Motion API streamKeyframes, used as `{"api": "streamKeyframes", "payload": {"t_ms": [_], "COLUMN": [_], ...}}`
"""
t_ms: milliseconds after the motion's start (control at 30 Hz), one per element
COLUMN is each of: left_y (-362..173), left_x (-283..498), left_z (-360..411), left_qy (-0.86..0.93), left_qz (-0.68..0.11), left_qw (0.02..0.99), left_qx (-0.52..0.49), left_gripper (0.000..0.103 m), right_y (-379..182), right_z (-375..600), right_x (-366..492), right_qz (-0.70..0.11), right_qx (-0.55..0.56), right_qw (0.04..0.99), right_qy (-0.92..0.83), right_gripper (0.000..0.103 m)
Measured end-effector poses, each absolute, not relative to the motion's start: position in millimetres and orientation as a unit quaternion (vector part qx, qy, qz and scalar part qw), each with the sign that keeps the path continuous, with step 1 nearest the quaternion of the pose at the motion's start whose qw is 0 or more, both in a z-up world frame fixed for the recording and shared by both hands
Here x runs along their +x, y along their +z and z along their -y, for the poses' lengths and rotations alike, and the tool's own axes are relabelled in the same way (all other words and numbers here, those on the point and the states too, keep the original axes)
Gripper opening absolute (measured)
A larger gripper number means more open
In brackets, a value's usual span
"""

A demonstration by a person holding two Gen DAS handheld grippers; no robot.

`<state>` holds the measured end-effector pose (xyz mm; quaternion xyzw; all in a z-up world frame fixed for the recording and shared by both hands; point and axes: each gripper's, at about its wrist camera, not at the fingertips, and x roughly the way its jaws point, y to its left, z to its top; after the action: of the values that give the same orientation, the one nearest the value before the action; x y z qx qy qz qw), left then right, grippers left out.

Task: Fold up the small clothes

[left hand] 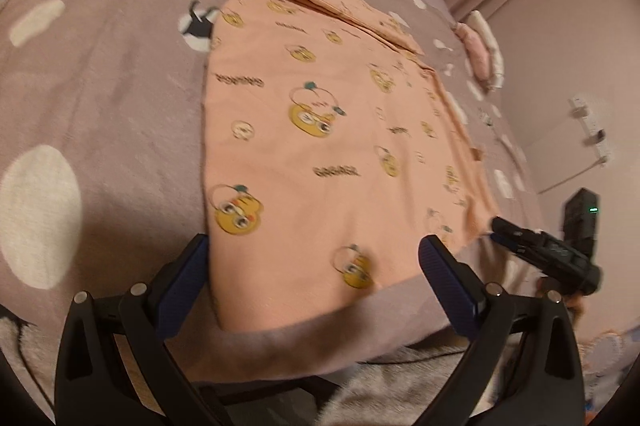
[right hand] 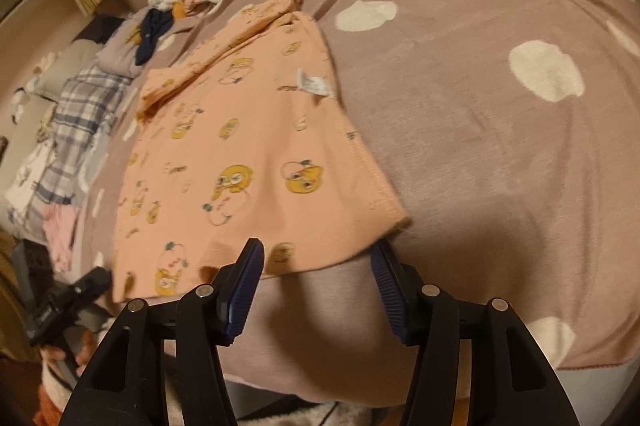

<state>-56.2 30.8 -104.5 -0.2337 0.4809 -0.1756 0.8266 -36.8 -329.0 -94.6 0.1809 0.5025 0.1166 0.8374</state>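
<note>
Peach shirt (left hand: 320,146) with yellow cartoon faces lies flat on the mauve spotted blanket (left hand: 100,86), its near hem just ahead of both claws. Left gripper (left hand: 316,278): jaws wide, hem between the pads, not pinched. Right gripper (right hand: 318,278): jaws apart, the hem's corner between them, pads not pressing.
</note>
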Motion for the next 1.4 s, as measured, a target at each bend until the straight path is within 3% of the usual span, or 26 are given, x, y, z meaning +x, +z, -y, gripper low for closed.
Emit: {"api": "streamKeyframes", "payload": {"t_ms": [133,333,633,700,733,867,933,1000,1400], "left_y": [-107,-106,-115,-113,-111,-109,-109,-110,-88], "left_x": [-58,-65,-71,-67,-65,-59,-59,-60,-45], "left_z": [-42,-43,-49,-52,-53,-51,-50,-49,-60], "left_qy": [-0.189,-0.187,-0.200,-0.190,-0.179,-0.137,-0.133,-0.128,-0.155], "left_qz": [-0.483,-0.492,-0.494,-0.488,-0.486,-0.493,-0.492,-0.490,-0.460], "left_qw": [0.800,0.797,0.762,0.766,0.771,0.791,0.799,0.805,0.794], "left_qx": [-0.302,-0.298,-0.367,-0.373,-0.371,-0.335,-0.320,-0.309,-0.367], "left_gripper": [0.096,0.081,0.063,0.054,0.045,0.018,0.012,0.010,0.008], "right_y": [-98,-98,-98,-97,-97,-97,-97,-96,-69], "right_z": [326,322,318,316,314,312,314,315,329], "right_x": [-36,-37,-37,-37,-37,-37,-38,-38,-34], "right_qz": [-0.500,-0.496,-0.488,-0.488,-0.488,-0.484,-0.475,-0.469,-0.415], "right_qx": [0.202,0.204,0.201,0.190,0.181,0.161,0.160,0.156,0.227], "right_qw": [0.832,0.834,0.840,0.844,0.846,0.856,0.861,0.866,0.873], "right_qy": [0.129,0.132,0.125,0.118,0.112,0.091,0.084,0.076,0.119], "right_gripper": [0.056,0.056,0.055,0.046,0.038,0.020,0.012,0.006,0.006]}}
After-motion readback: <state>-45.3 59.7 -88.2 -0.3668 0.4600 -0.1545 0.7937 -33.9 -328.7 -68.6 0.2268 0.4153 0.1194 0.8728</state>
